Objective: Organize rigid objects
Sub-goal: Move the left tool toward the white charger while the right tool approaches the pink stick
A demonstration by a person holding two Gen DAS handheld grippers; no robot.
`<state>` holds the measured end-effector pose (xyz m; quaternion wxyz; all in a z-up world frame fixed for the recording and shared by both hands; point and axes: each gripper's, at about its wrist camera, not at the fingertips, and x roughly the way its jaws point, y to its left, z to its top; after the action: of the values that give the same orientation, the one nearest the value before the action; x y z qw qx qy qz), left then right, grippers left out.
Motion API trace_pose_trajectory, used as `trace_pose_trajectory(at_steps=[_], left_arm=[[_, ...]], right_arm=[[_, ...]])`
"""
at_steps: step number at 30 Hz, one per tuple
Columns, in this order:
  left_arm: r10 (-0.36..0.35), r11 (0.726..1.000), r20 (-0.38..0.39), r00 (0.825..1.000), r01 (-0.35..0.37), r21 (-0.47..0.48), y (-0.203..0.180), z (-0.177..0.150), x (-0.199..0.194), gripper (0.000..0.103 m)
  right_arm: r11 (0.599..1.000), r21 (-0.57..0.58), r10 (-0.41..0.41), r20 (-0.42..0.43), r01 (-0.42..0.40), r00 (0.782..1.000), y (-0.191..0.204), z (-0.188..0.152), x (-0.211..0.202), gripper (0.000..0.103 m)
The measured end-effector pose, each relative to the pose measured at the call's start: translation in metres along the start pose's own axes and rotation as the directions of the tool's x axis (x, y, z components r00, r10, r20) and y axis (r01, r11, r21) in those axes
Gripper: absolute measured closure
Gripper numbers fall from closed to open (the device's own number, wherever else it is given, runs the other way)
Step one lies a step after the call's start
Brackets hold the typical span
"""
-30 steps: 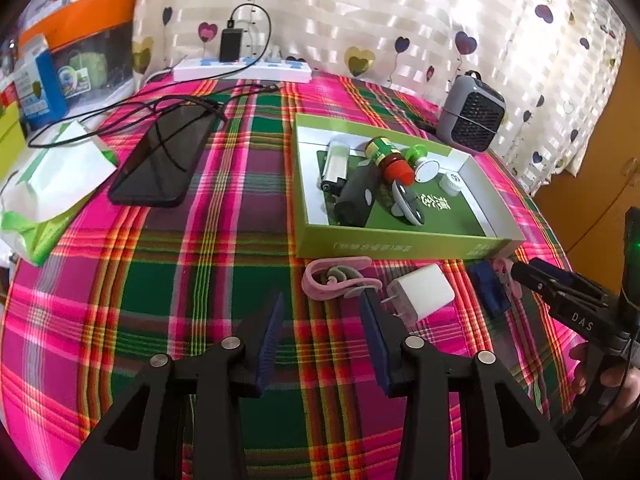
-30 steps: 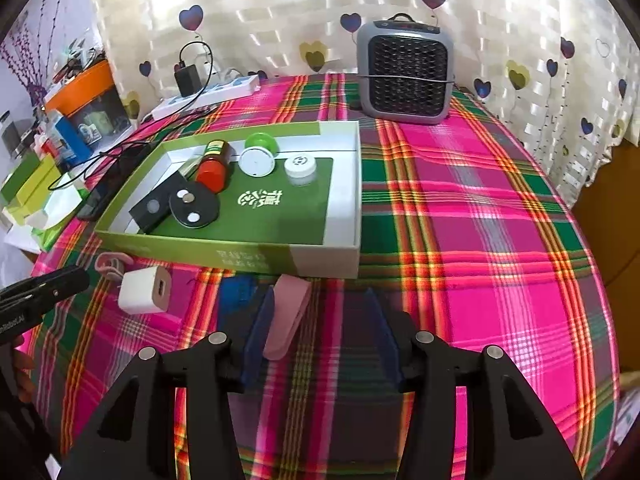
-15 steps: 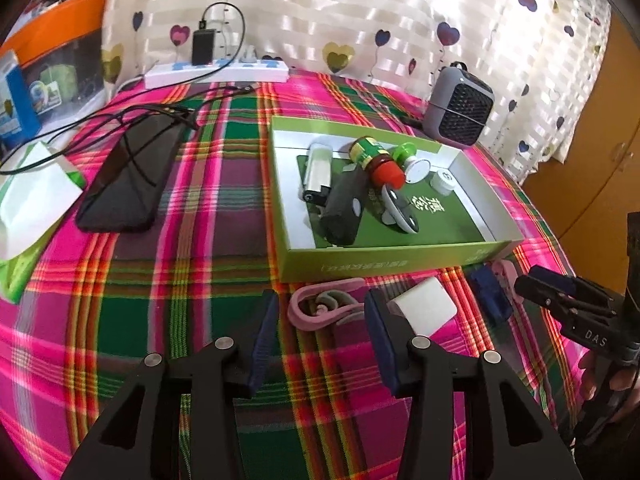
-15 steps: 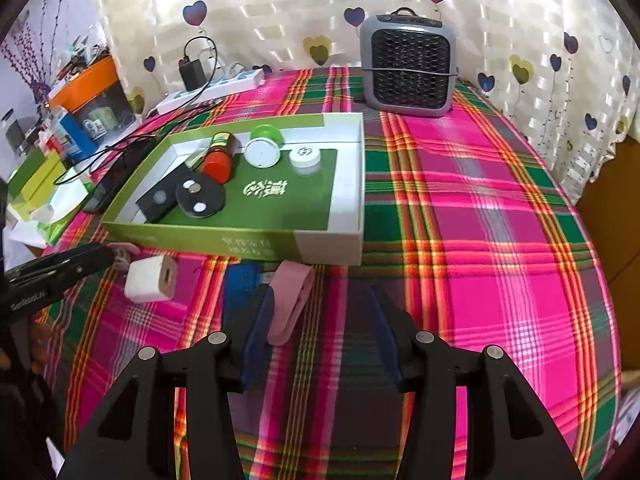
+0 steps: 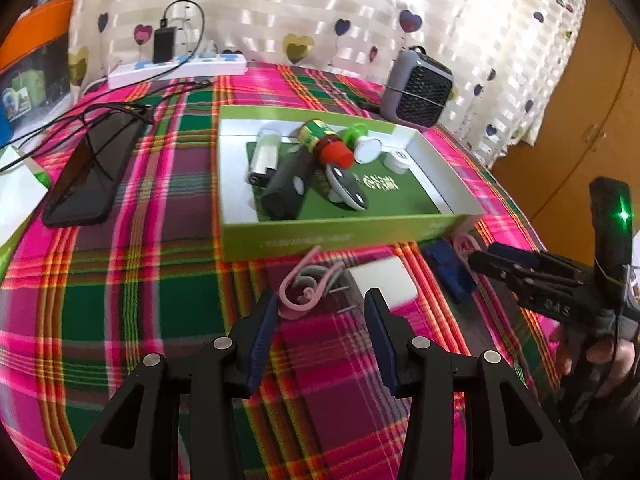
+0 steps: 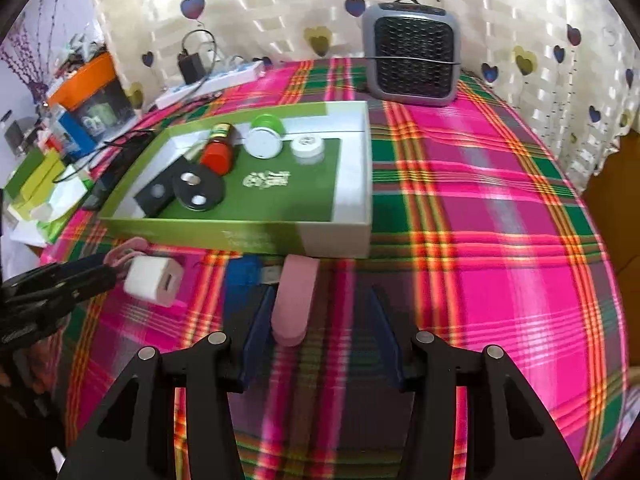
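Observation:
A green box [image 5: 340, 236] [image 6: 240, 230] on the plaid cloth holds a red-capped bottle [image 5: 326, 144], a black case, a black disc and small jars. In front of it lie a pink clip [image 5: 304, 288], a white charger cube [image 5: 382, 280] [image 6: 154, 280], a blue item [image 5: 450, 270] [image 6: 244, 276] and a pink flat piece [image 6: 294, 300]. My left gripper [image 5: 322, 312] is open, its fingertips just short of the pink clip and the charger. My right gripper [image 6: 320, 312] is open, with the pink flat piece by its left finger.
A grey heater [image 6: 414, 60] stands at the back. A black phone [image 5: 90, 176] with cables lies to the left, a white power strip [image 5: 176, 70] behind it. Boxes and tissues crowd the left edge. The table edge drops off at the right.
Both grippers have moved forward towards the objects in front of the box. The pink clip and charger now sit close to the left fingertips, the pink piece beside the right gripper's left finger.

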<state>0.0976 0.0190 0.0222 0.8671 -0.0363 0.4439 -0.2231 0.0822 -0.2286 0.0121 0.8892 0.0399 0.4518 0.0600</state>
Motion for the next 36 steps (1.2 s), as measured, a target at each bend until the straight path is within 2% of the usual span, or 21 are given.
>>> trace_pose_trajectory(at_steps=[2,4,6,11,15,18,22,36], left_arm=[[0.008,1.0,0.003,1.0,-0.008,0.01,-0.002,-0.001,-0.001,0.059],[0.075,0.997,0.027,0.997,-0.076,0.026,-0.003,-0.001,-0.004,0.059],[0.11,0.993,0.035,0.993,-0.111,0.037,-0.002,0.002,-0.004,0.059],[0.133,0.989,0.014,0.991,-0.133,0.068,0.001,0.006,0.001,0.059],[0.137,0.986,-0.007,0.991,-0.135,0.095,-0.003,0.007,0.008,0.059],[0.137,0.985,-0.005,0.991,-0.136,0.106,-0.005,0.01,0.011,0.059],[0.141,0.985,-0.014,0.99,-0.139,0.104,-0.004,0.014,0.017,0.059],[0.156,0.986,-0.017,0.988,-0.155,0.053,0.007,0.011,0.014,0.059]], right_arm=[[1.0,0.001,-0.017,-0.002,0.017,1.0,-0.003,-0.001,0.0,0.054],[1.0,0.006,-0.018,-0.002,0.018,1.0,-0.006,-0.001,-0.001,0.054],[1.0,0.001,-0.02,-0.001,0.02,1.0,-0.005,-0.001,-0.001,0.054],[1.0,-0.02,-0.013,-0.011,0.013,1.0,0.0,-0.002,0.003,0.054],[0.999,-0.028,-0.015,-0.019,0.015,1.0,0.001,-0.002,0.007,0.054],[0.995,-0.054,-0.08,-0.019,0.079,0.997,0.001,-0.002,0.009,0.054],[0.994,-0.047,-0.1,-0.019,0.099,0.995,-0.005,-0.001,0.009,0.054],[0.994,-0.061,-0.087,-0.004,0.087,0.996,-0.005,0.001,0.011,0.054]])
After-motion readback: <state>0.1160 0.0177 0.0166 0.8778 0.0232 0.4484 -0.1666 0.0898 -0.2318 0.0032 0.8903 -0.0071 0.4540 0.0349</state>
